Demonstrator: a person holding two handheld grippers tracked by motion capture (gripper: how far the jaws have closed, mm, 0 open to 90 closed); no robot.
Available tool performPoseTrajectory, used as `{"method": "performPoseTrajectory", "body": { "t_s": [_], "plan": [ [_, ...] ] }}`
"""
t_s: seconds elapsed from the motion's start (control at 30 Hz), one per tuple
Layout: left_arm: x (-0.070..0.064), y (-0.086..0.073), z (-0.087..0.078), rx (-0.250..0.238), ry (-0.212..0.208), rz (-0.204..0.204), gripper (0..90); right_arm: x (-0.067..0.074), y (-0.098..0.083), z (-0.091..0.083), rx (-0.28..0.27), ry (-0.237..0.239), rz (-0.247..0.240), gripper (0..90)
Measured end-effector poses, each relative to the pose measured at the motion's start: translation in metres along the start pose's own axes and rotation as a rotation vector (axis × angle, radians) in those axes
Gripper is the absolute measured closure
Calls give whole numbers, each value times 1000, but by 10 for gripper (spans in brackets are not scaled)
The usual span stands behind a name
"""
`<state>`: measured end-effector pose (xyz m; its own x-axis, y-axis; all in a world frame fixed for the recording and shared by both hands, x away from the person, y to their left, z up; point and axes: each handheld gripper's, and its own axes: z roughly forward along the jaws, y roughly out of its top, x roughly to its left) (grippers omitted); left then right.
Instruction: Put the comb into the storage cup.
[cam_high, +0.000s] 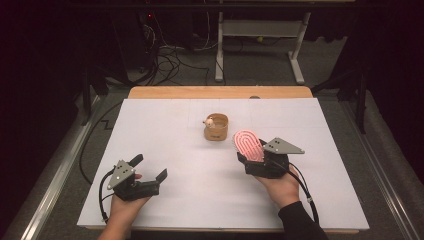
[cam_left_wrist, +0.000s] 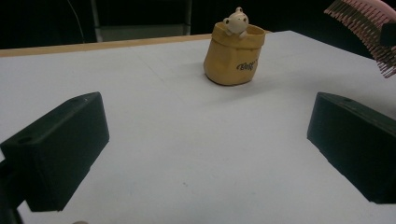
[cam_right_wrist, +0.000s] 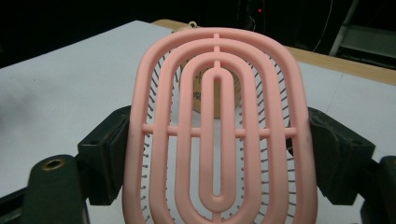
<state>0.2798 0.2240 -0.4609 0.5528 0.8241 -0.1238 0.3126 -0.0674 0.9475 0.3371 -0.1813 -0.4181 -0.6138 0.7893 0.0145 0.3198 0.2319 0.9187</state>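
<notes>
We log one pink brush clamped in our right claw, long axis pointing to the pot toward the bench's far edge; left claw wide, empty.

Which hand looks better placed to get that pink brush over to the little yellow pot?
Probably the right: its gripper already clamps the pink brush close beside the pot. The left gripper is open, farther off.

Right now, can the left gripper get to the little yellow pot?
Probably yes. The left gripper is open and holds nothing, and bare white table lies between it and the pot. The pink brush in the right gripper sits off to the side, out of the way.
</notes>
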Motion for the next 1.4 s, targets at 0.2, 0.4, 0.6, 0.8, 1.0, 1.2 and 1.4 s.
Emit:
{"method": "performPoseTrajectory", "body": {
  "t_s": [0.2, 0.4, 0.6, 0.8, 1.0, 1.2, 1.4],
  "plan": [
    [-4, 1, 1, 5, -7, 12, 0, -1, -4, -4, -16, -11, -12, 203],
    [-5, 1, 1, 3, -9, 9, 0, -5, -8, -10, -28, -14, -12, 203],
    [-6, 1, 1, 6, -10, 8, 0, -3, -10, -11, -36, -11, -33, 202],
    [-7, 1, 2, 15, -16, 12, 0, 1, -10, -13, -72, -5, -40, 202],
    [-8, 1, 3, 24, -29, 16, 0, 4, -9, -16, -109, -4, -39, 202],
    [-9, 1, 3, 27, -37, 23, 0, 9, -8, -16, -129, 10, -51, 202],
    [-12, 1, 5, 36, -53, 28, 0, 14, -5, -18, -158, 20, -62, 202]
  ]
}}
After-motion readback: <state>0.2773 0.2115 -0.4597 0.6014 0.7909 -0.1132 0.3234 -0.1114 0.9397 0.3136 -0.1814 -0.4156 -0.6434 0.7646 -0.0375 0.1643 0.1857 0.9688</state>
